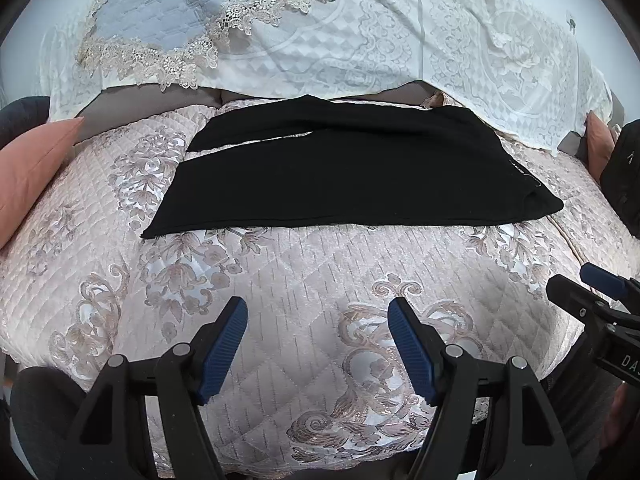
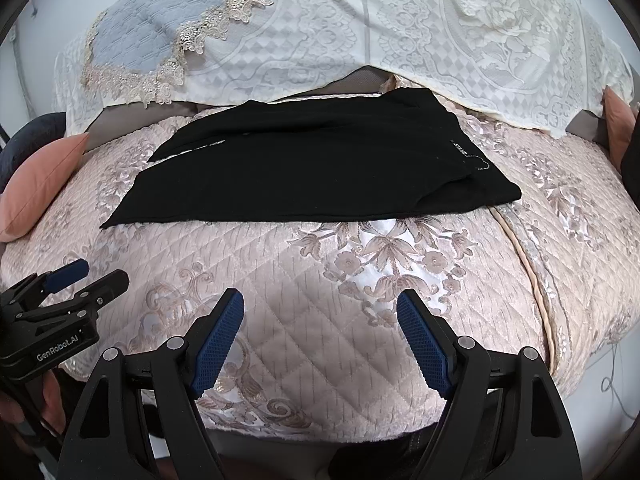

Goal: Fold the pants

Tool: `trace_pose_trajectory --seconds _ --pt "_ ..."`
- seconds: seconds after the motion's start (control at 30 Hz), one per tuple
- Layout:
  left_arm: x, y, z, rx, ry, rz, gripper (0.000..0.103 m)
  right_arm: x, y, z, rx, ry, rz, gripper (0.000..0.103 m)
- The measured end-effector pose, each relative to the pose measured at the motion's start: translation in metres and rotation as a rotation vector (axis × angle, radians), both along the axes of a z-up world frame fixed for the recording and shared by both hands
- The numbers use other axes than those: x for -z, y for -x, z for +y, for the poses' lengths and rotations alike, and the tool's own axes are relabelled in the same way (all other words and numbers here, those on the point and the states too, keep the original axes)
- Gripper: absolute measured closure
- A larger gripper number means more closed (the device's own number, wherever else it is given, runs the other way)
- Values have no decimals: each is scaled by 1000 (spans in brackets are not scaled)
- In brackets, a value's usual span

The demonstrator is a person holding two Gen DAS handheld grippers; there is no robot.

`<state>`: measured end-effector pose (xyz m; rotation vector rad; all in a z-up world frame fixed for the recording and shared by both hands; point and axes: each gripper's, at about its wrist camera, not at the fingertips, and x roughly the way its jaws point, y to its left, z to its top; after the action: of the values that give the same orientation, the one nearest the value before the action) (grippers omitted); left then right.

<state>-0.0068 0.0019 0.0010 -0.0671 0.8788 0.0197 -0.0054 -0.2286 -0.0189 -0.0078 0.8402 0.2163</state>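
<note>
Black pants [image 1: 344, 176] lie flat across the pink quilted seat cover [image 1: 304, 280], waistband to the right, two legs to the left with a thin gap between them. They also show in the right wrist view [image 2: 304, 172]. My left gripper [image 1: 318, 312] is open and empty, hovering over the quilt in front of the pants' near edge. My right gripper [image 2: 320, 304] is open and empty, also in front of the pants. Each gripper shows at the side of the other's view: the right gripper [image 1: 592, 280] and the left gripper [image 2: 96, 272].
A white lace cover [image 1: 400, 32] with a grey-blue lace-edged cloth [image 1: 160, 12] drapes the backrest behind the pants. Salmon cushions sit at the left [image 1: 28, 172] and right [image 1: 600, 140] ends. A dark item [image 1: 624, 176] stands at far right. A piped seam [image 2: 536, 280] runs down the quilt.
</note>
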Motion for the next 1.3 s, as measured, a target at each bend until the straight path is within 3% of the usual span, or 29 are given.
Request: trace_pose_trajectory --seconds 1.3 --pt "7 -5 7 -15 4 10 31 4 -4 1 -1 3 9 24"
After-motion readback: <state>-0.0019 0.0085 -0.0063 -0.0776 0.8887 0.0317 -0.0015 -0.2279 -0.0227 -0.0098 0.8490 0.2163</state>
